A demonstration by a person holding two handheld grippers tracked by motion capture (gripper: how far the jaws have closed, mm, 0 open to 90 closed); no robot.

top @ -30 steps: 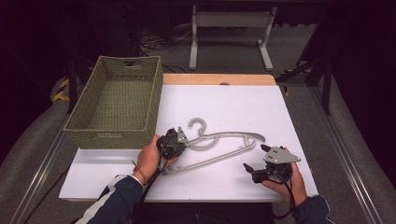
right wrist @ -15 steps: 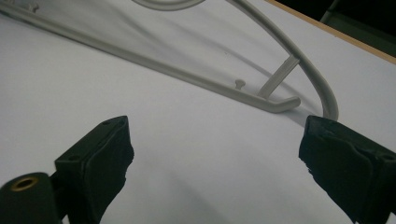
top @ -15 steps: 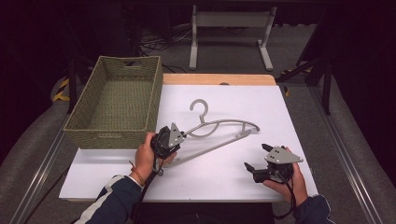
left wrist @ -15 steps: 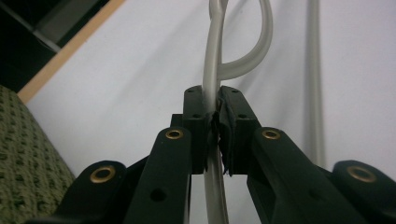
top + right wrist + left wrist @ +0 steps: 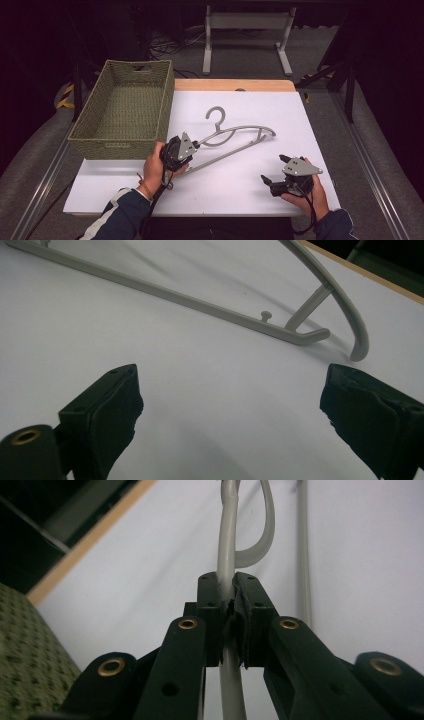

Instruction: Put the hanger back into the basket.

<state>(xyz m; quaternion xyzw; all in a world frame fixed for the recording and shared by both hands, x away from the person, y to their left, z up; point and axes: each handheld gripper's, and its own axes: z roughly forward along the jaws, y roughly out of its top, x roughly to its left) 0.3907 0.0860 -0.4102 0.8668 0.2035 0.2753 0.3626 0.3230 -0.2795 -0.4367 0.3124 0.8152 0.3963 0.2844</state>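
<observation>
A grey plastic clothes hanger (image 5: 235,135) lies across the middle of the white table, hook pointing away from me. My left gripper (image 5: 196,145) is shut on the hanger's left arm; in the left gripper view the grey hanger (image 5: 227,555) runs straight between the closed pads (image 5: 214,611). My right gripper (image 5: 274,169) stands open near the front right of the table, apart from the hanger. In the right gripper view its two pads (image 5: 107,412) are wide apart, with the hanger's right end (image 5: 305,335) lying beyond them on the table.
A woven green basket (image 5: 125,110) stands at the left of the white table top (image 5: 300,125), close to my left hand. A wooden edge (image 5: 230,85) runs along the table's far side. A metal stand (image 5: 247,35) is on the floor behind.
The left gripper has carried the hanger's left end forward and up the table, so the hanger now lies farther from me. The right gripper has stayed nearly in place.
</observation>
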